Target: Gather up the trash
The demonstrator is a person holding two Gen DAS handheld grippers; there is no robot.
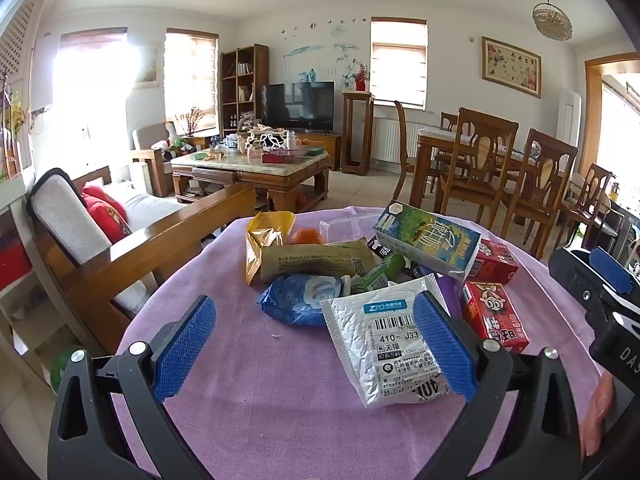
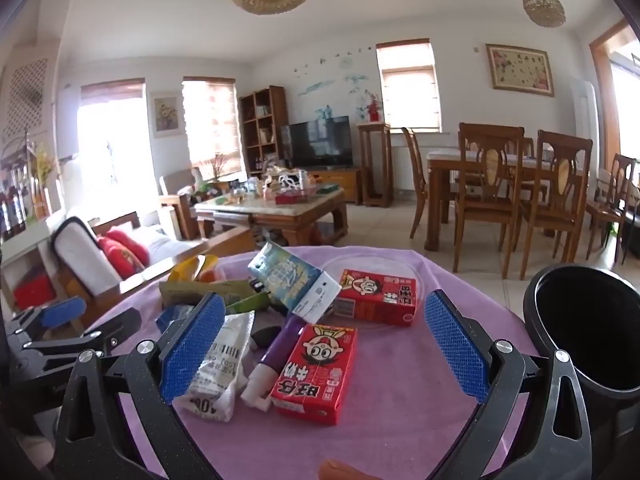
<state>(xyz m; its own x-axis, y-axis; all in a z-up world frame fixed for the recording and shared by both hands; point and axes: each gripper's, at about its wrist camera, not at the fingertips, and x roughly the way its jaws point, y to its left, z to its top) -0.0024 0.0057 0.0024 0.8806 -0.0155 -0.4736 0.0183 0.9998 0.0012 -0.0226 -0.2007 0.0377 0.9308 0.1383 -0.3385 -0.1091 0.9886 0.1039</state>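
The left gripper [image 1: 316, 348] is hovering with jaws fully spread and holding nothing over the lilac tablecloth [image 1: 248, 408]. Bare cloth is lying left of the silver courier pouch [image 1: 384, 344], reaching to the cloth's near and left edges. Right of the pouch, a red drink carton [image 2: 316, 372] is lying between the spread, empty jaws of the right gripper [image 2: 324, 352]. Right of the pouch, beyond the cloth's edge, a black bin [image 2: 584, 328] is standing open.

Both the left claw [image 1: 316, 344] and right claw [image 2: 324, 348] gape wide, tilted slightly downward, gripping nothing.
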